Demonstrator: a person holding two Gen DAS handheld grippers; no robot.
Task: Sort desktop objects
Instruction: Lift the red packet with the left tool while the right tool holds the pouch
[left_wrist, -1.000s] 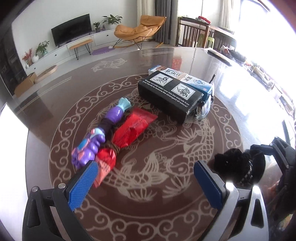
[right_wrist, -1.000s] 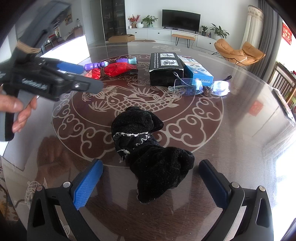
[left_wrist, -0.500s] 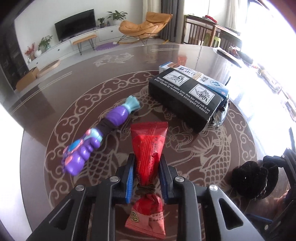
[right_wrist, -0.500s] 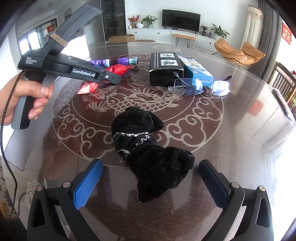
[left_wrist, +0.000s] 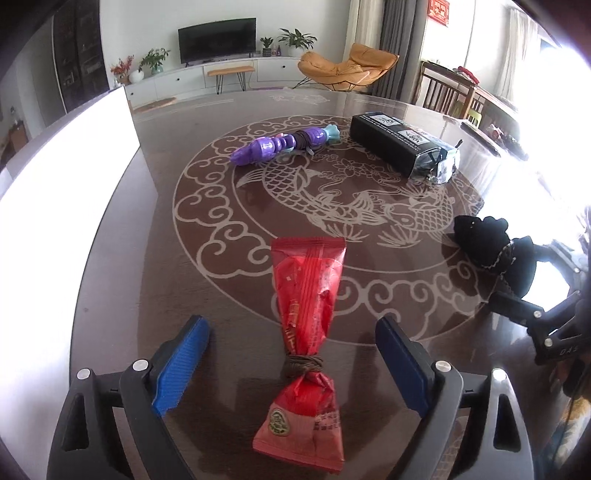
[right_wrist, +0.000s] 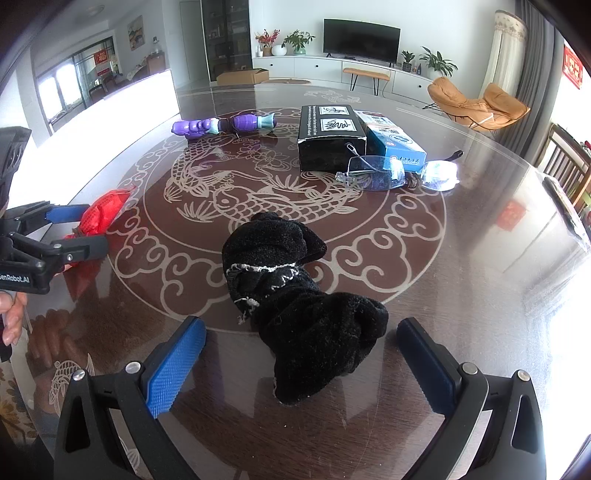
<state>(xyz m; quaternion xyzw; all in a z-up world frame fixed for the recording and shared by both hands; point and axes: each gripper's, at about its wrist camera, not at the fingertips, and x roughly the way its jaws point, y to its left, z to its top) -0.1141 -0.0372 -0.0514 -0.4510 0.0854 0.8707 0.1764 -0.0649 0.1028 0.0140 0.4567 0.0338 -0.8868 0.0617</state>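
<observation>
Change: the red snack packet (left_wrist: 308, 325), clamped between the left gripper's fingers half a second ago and lying by the purple toy before that, now lies free on the near left part of the table; the fingers have spread.
Left gripper (left_wrist: 291, 363): fingers wide apart, one on each side of the packet's tied neck, touching nothing.
Red snack packet: flat on the table (left_wrist: 207, 266), long axis running near to far, brown cord wound round its narrow part.
Right gripper (right_wrist: 301, 363): fingers wide apart, straddling the near end of the black sock (right_wrist: 301, 295); whether they touch it cannot be told.
Black sock: bunched on the near edge of the fish medallion, right of the packet.
Purple toy (right_wrist: 223, 125): far left, alone, well apart from the packet.
Black box (right_wrist: 330, 136): far centre, with a blue box (right_wrist: 393, 142) touching its right side.
Glasses (right_wrist: 399, 173): just in front of both boxes.
</observation>
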